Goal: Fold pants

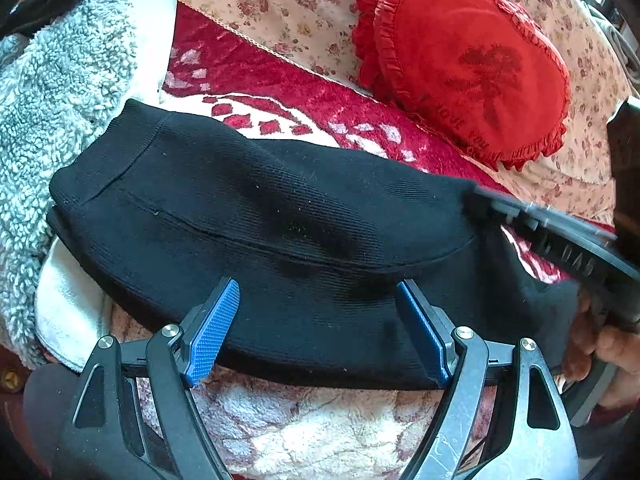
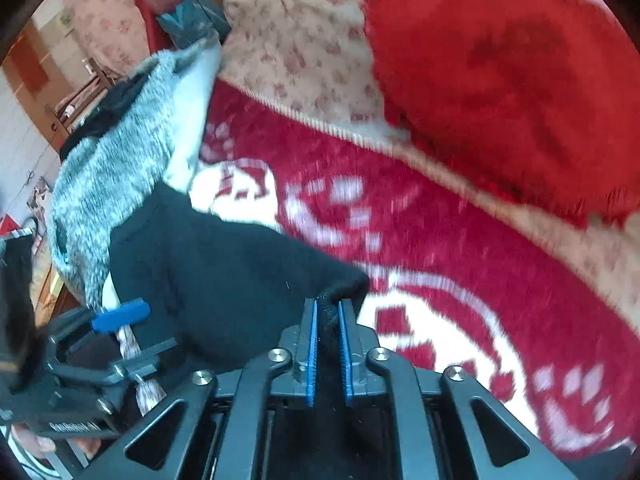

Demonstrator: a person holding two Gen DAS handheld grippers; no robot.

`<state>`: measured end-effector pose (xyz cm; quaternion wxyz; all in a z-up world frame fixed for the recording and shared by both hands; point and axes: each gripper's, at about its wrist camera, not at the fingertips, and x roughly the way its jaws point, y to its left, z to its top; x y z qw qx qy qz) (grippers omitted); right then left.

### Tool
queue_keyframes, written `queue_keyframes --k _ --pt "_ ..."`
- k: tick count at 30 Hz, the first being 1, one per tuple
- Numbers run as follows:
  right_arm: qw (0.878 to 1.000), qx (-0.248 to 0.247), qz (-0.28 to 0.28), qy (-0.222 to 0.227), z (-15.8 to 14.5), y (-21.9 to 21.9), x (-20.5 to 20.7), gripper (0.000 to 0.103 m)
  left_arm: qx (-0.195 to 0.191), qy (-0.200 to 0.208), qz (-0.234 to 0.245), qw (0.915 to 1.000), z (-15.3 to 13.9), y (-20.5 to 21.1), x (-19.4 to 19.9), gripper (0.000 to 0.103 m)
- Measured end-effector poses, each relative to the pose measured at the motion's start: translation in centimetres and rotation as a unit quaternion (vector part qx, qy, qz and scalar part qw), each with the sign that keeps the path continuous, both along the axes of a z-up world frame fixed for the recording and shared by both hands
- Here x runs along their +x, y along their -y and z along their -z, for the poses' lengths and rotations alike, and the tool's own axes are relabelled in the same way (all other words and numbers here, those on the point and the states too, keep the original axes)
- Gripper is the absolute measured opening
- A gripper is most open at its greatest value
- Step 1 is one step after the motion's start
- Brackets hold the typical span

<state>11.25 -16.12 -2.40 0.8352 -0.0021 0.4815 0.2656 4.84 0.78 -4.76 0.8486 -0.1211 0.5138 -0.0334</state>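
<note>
The black ribbed knit pants point(image 2: 224, 276) are pinched by the right gripper point(image 2: 328, 344); the left gripper point(image 1: 318, 332) is spread wide at lower centre.

A bed or sofa surface fills both views, covered by a plush red blanket point(image 1: 256, 68) with white patterning. Beyond it, toward twelve o'clock, lies a cream floral sheet point(image 1: 272, 4), and a red heart-shaped ruffled cushion point(image 1: 468, 64) rests on it at one o'clock. A grey fleece blanket point(image 1: 52, 92) is heaped at nine o'clock. In the right wrist view, pale wall panels point(image 2: 24, 152) show at nine o'clock in daylight.
</note>
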Motion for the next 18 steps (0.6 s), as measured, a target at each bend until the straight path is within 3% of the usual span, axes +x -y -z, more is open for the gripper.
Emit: queue_keyframes --k 2,5,9,11,15,18 --pt "1.0 -0.009 0.004 0.016 -0.4 -0.6 0.5 0.008 -0.001 0.0 -0.003 1.0 0.1 -0.1 0.2 0.081" --pt "0.998 -0.049 0.015 0.027 1.5 -2.5 1.4 0.008 0.008 0.0 -0.001 1.0 0.1 0.2 0.2 0.081" --pt "0.998 -0.039 0.028 0.028 2.0 -1.5 0.9 0.015 0.011 -0.001 0.01 0.9999 0.0 0.7 0.1 0.081" --pt "0.999 -0.021 0.027 0.015 0.7 0.4 -0.5 0.03 0.01 0.0 0.011 0.9999 -0.2 0.8 0.0 0.081" --pt "0.998 -0.015 0.061 0.024 -2.3 5.9 -4.9 0.032 0.001 0.002 0.01 0.9999 -0.3 0.9 -0.3 0.081" --pt "0.995 -0.017 0.094 0.002 -2.8 10.9 -8.8 0.032 -0.002 0.002 0.013 0.9999 -0.4 1.2 -0.6 0.081"
